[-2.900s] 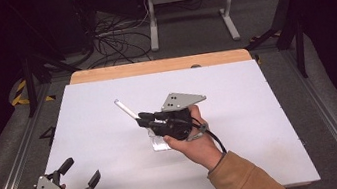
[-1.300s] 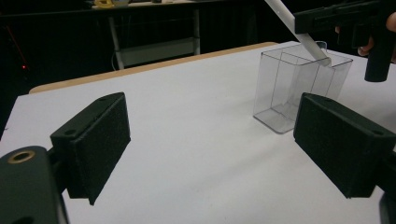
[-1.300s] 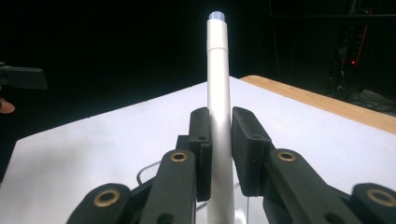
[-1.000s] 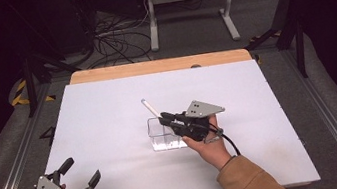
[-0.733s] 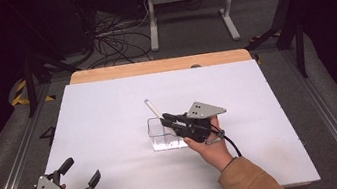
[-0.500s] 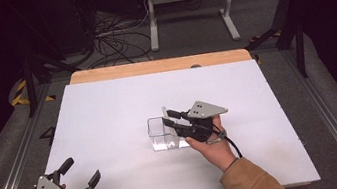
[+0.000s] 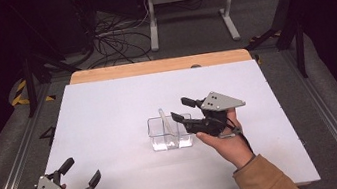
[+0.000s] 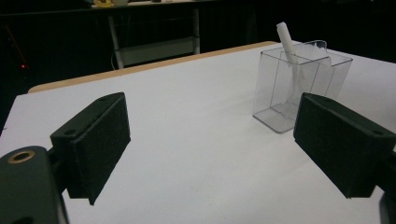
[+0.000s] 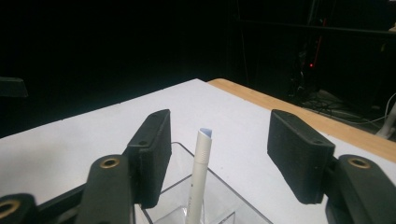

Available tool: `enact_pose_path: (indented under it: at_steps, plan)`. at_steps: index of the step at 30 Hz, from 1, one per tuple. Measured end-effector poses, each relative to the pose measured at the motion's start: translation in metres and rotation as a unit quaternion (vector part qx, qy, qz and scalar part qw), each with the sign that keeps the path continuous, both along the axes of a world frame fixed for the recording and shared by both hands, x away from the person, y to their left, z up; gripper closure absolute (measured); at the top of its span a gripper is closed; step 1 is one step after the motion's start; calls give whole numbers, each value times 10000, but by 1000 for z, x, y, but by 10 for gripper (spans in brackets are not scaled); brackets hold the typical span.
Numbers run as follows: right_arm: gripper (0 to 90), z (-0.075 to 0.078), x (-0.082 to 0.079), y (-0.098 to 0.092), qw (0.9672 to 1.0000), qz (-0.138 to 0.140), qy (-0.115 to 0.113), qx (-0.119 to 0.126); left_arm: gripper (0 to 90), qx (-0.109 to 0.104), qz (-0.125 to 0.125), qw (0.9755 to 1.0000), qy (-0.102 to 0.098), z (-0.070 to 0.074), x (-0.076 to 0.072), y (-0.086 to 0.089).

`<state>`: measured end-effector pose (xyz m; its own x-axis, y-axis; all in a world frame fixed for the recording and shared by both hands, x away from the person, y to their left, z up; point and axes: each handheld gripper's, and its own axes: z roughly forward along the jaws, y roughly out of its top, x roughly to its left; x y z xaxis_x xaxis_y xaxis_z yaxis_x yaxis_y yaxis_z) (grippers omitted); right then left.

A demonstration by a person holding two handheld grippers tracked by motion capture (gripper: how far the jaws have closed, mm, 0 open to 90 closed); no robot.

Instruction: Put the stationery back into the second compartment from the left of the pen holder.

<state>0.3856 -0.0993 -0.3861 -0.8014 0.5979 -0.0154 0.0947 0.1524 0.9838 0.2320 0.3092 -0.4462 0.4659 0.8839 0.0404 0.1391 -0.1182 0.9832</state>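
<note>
A clear two-compartment plastic container (image 7: 170, 132) stands at the middle of the white table (image 7: 108, 108). A white pen (image 7: 165, 120) stands in it, leaning and poking above the rim. My right gripper (image 7: 181, 109) hovers just right of the container, open, with the pen (image 9: 201, 172) free between its spread jaws. My left gripper (image 7: 83, 170) rests at the near left corner, open and holding nothing. In the left gripper view the container (image 8: 299, 88) and pen (image 8: 287, 42) sit far off to the right, beyond the left gripper (image 8: 212, 144).
A wooden strip (image 7: 157, 66) runs along the table's far edge. Beyond it, on the dark floor, lie cables (image 7: 113, 39) and a white metal stand (image 7: 188, 5). Metal rails flank the table on both sides.
The right gripper carried the white pen over the container, lowered it in and opened its jaws. The pen now stands on its own. The left gripper stayed put.
</note>
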Motion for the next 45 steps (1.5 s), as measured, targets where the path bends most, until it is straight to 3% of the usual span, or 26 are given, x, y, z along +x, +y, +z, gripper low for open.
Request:
enact_pose_path:
  at_steps: [8, 12, 20, 24, 27, 30, 34, 39, 45]
  plan:
    - [278, 13, -8, -16, 9999, -46, -102, -3, 116, 21, -22, 10000, 22, 0, 1, -1]
    - [176, 15, -11, -26, 9999, -60, -118, -22, 116, 2, -16, 10000, 25, 0, 1, -1]
    - [122, 12, -19, -53, 9998, -173, -13, 3, 116, 47, -42, 10000, 33, 0, 3, -2]
    - [118, 6, -22, -67, 9997, -213, 141, 10, 116, 54, -41, 10000, 37, 0, 3, -2]
    - [117, -1, -23, -76, 9992, -287, 209, -171, 116, 45, -41, 10000, 52, -1, 3, -2]
    - [97, -8, -24, -85, 9991, -292, 259, -167, 116, 56, -46, 10000, 59, -1, 3, -3]
    - [78, -17, -28, -95, 9990, -180, 377, -132, 116, 67, -52, 9999, 62, -1, 4, -4]
    - [64, -27, -35, -107, 9993, -94, 345, -86, 116, 87, -64, 9999, 75, -1, 4, -4]
    - [19, -43, -43, -121, 9984, 132, 492, -249, 116, 97, -78, 9999, 63, -2, 5, -6]
